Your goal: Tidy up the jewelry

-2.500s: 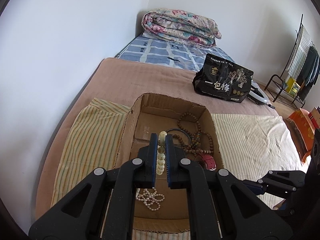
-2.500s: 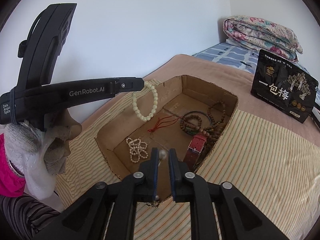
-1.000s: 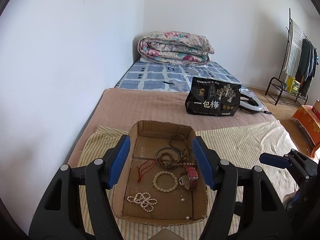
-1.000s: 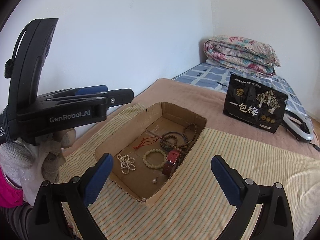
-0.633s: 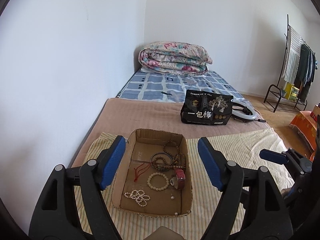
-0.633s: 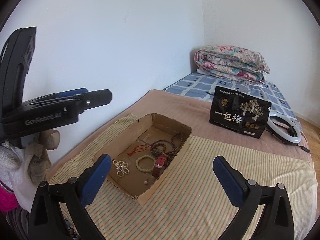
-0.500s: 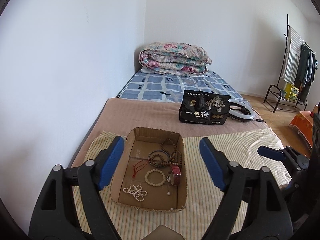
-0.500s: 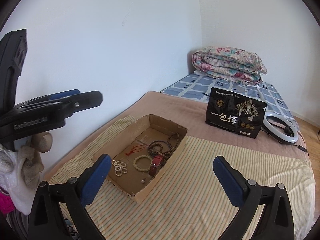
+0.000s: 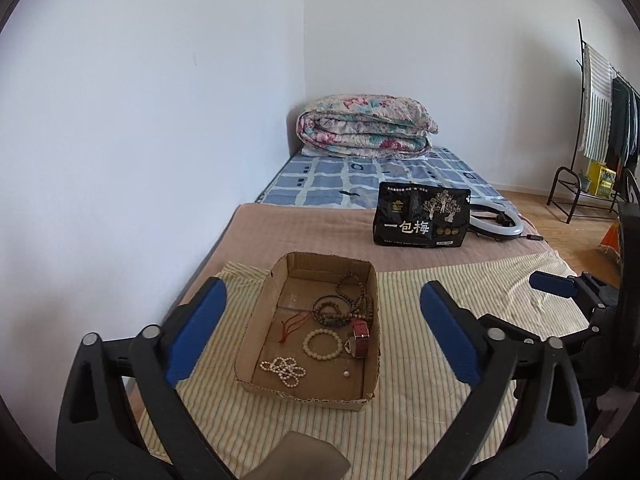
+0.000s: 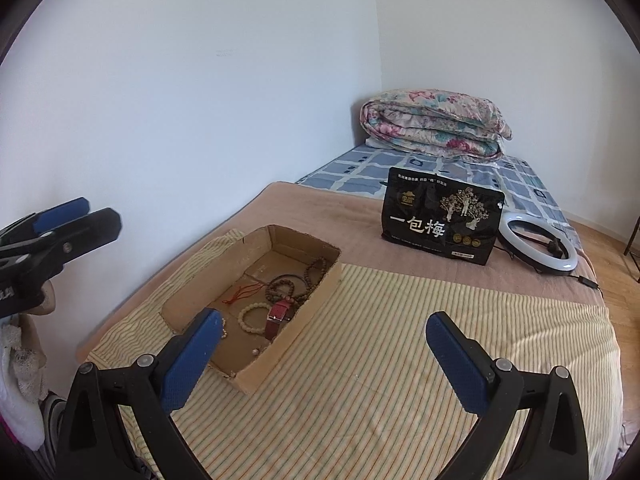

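Note:
An open cardboard box (image 9: pixel 256 324) (image 10: pixel 312 304) lies on a striped cloth on the bed. In it lie a cream bead bracelet (image 9: pixel 321 343) (image 10: pixel 253 317), a white pearl string (image 9: pixel 283 371), a red-strap watch (image 9: pixel 359 338) (image 10: pixel 278 317), brown bead strings (image 9: pixel 352 296) (image 10: pixel 298 286), a red cord (image 9: pixel 292 326) (image 10: pixel 242 293) and a small pearl piece (image 9: pixel 345 372). My left gripper (image 9: pixel 320 328) is wide open and empty, held back above the box. My right gripper (image 10: pixel 320 356) is wide open and empty, to the right of the box.
A black snack bag (image 9: pixel 421 216) (image 10: pixel 440 216) stands behind the box, with a white ring light (image 9: pixel 496 222) (image 10: pixel 538 246) beside it. A folded floral quilt (image 9: pixel 364 126) lies at the bed's far end. A clothes rack (image 9: pixel 600 120) stands at right.
Both grippers opened, dropping the cream bracelet and the small pearl piece into the box, then drew back and up from the box.

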Motion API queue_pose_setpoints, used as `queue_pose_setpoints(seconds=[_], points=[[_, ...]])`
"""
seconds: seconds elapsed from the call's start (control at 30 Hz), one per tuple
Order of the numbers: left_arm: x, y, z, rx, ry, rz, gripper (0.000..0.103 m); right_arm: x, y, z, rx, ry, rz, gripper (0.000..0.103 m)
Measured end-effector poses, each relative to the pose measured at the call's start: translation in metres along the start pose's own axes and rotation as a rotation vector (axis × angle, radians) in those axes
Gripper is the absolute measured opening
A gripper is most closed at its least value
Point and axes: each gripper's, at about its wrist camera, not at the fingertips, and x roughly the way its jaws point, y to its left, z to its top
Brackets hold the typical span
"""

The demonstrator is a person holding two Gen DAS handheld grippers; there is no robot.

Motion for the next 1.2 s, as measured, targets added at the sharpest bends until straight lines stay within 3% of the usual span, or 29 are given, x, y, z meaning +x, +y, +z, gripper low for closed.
queue_pose_setpoints(seconds=[1.2], points=[[0.011,-0.006,-0.012,-0.010,0.021,0.041,0.103,-0.001,-0.013,-0.006,-0.012,-0.008,-0.061,0.103]])
